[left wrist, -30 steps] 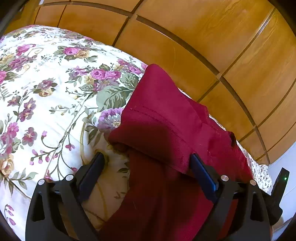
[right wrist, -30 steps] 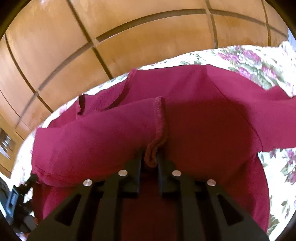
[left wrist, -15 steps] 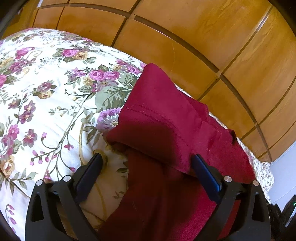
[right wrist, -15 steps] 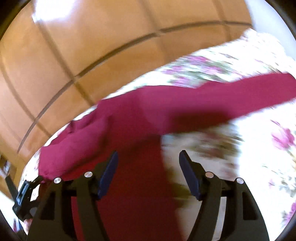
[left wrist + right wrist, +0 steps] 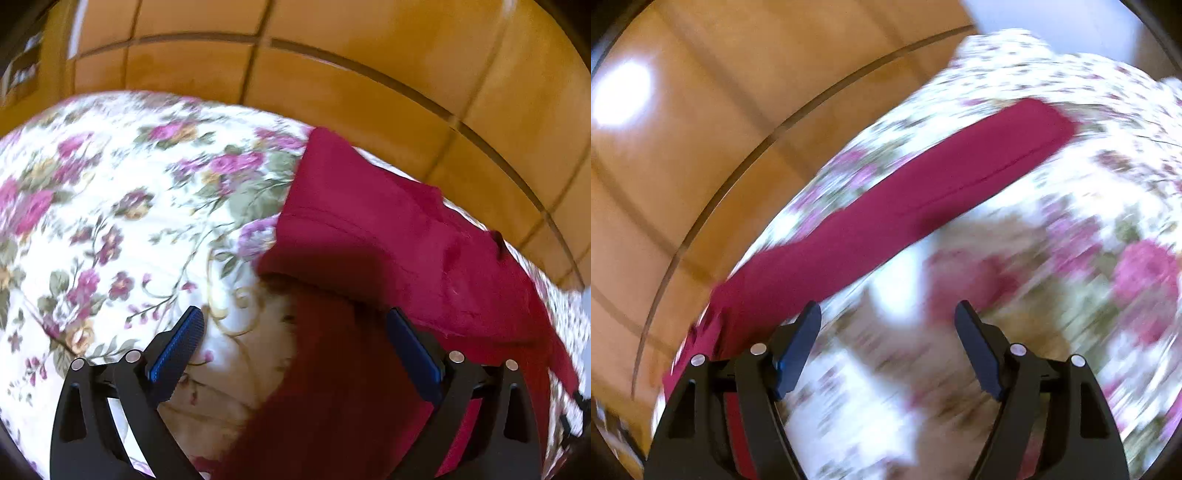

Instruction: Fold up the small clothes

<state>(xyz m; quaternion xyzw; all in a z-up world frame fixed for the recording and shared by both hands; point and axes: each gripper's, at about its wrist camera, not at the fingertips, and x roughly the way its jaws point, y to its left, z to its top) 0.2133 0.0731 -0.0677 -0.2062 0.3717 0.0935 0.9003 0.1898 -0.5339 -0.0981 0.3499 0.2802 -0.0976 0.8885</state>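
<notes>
Right wrist view: the maroon sleeve [image 5: 923, 206] stretches diagonally across the floral bedspread [image 5: 1071, 295], just ahead-left of the right gripper [image 5: 888, 321], jaws spread; the left gripper [image 5: 295, 328], equally spread, straddles the garment's folded body.

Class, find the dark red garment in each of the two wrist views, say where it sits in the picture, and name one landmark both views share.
Left wrist: the dark red garment fills the centre right, running down between the open fingers.
Right wrist: the garment crosses as a diagonal band from lower left to upper right; this view is blurred.
Shared landmark: the floral bedspread beneath it.
</notes>
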